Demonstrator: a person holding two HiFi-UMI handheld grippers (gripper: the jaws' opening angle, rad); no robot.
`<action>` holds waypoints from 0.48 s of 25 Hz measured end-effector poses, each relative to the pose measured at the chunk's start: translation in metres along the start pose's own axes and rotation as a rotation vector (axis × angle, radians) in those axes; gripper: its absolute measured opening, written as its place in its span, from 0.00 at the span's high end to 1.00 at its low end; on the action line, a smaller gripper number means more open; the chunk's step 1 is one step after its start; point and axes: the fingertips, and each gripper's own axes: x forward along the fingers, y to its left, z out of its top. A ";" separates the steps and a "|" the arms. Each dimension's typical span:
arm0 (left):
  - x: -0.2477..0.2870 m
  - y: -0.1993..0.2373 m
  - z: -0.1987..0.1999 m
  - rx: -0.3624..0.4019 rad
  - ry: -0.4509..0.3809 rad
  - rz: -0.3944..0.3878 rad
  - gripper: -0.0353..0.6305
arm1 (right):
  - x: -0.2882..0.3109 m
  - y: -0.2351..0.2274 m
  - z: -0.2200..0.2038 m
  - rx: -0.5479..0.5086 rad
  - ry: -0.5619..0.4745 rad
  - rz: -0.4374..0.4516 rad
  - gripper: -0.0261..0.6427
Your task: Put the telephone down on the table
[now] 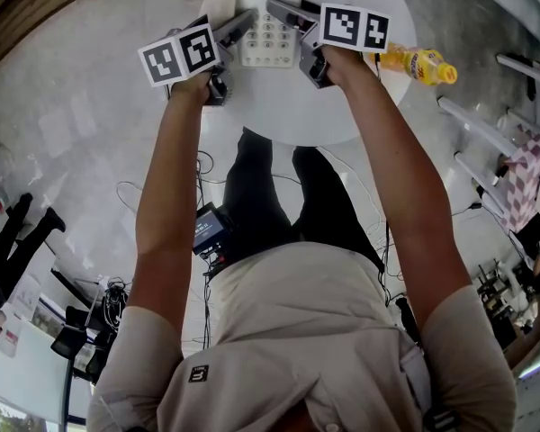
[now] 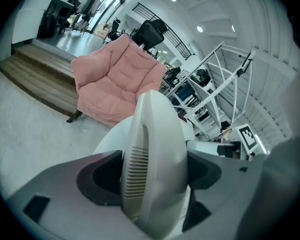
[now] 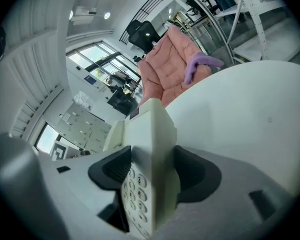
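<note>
A cream telephone (image 1: 268,25) sat over the far part of a round white table (image 1: 342,115), its keypad digits partly readable. The left gripper (image 1: 237,27) was clamped on the handset (image 2: 157,159), and the right gripper (image 1: 288,14) on the keypad edge. A yellow bottle (image 1: 418,63), its label unreadable, lay at the table's right rim.

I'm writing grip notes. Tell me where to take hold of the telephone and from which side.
Take the telephone by its two long sides, one hand-held gripper from each. The left hand-held gripper clamps across the handset, and the right hand-held gripper across the thin edge beside the keypad. Both parts fit between the jaws.
</note>
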 end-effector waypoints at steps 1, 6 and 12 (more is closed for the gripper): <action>0.001 0.001 0.000 -0.002 0.003 0.000 0.41 | 0.001 -0.002 0.000 0.005 -0.002 -0.003 0.59; 0.004 0.003 -0.001 -0.015 0.016 0.003 0.41 | 0.004 -0.010 -0.003 0.038 -0.013 -0.024 0.58; 0.005 0.004 -0.002 -0.011 0.020 0.026 0.41 | 0.004 -0.011 -0.003 0.023 -0.017 -0.053 0.58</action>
